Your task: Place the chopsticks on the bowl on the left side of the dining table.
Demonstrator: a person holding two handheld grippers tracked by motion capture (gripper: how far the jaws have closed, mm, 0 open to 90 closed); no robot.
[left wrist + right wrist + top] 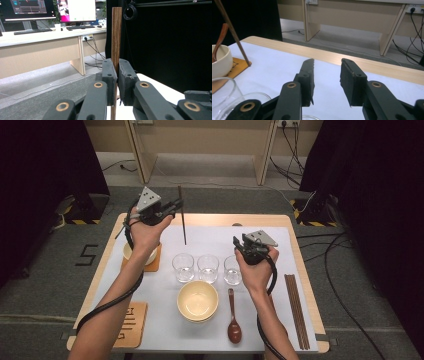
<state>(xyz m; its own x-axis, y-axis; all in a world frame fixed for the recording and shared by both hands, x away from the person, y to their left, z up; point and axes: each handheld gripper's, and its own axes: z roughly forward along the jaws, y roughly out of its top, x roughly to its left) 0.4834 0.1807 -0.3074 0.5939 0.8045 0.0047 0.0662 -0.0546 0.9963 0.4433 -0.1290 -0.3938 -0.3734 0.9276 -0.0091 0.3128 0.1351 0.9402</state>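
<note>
The chopstick point(182, 215) is clamped upright in the left claw point(172, 210), pads pressed on its shaft approx. mid-length; its lower tip hangs over the white cloth point(210, 237) near the far edge of the surface point(200, 219), whether touching can't be told. The right claw point(245, 245) stands part-open w/ nothing between the jaws, held over the cloth just behind the three glasses point(207, 267).

Judged step: the stick is to be carried and set down, maybe handed over to the right claw. For a good job:
- The grip should be kept firm; a thin round shaft can pivot betw. flat pads.
- The stick should be lowered slowly, clear of the glasses and the bowl point(197, 300).
- If handed over, the right claw should be closed on bare shaft away from the left pads, and the left released only after.
</note>
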